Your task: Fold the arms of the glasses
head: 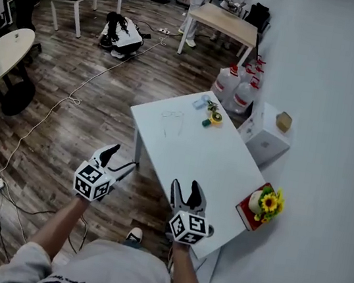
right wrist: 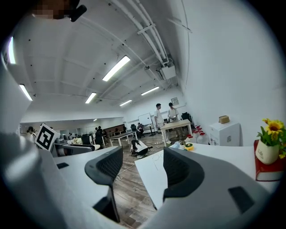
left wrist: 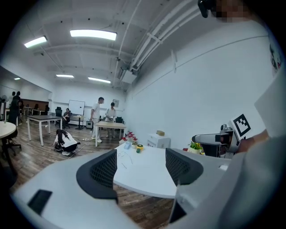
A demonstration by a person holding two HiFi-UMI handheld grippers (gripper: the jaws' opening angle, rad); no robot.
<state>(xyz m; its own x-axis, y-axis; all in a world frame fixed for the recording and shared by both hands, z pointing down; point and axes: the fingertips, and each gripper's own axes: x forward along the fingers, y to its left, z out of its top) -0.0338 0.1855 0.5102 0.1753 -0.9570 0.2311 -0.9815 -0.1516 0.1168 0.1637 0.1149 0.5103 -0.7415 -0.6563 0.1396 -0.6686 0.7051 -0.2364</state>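
Both sets of fingers stand spread and empty, left gripper (head: 119,160) and right gripper (head: 186,189) by the near end of the tabletop (head: 195,154); the glasses (head: 174,122) lie farther along it. Approach step, I judge: next, reach them.

No legible text, number or brand appears in any view. The marker cube (head: 94,182) on the left tongs (head: 122,161) and the one on the right tongs (head: 186,189) carry black-and-white square code patterns only, without characters. A dark print on the shirt (head: 96,271), at the bottom edge of the head view, is too small to read.
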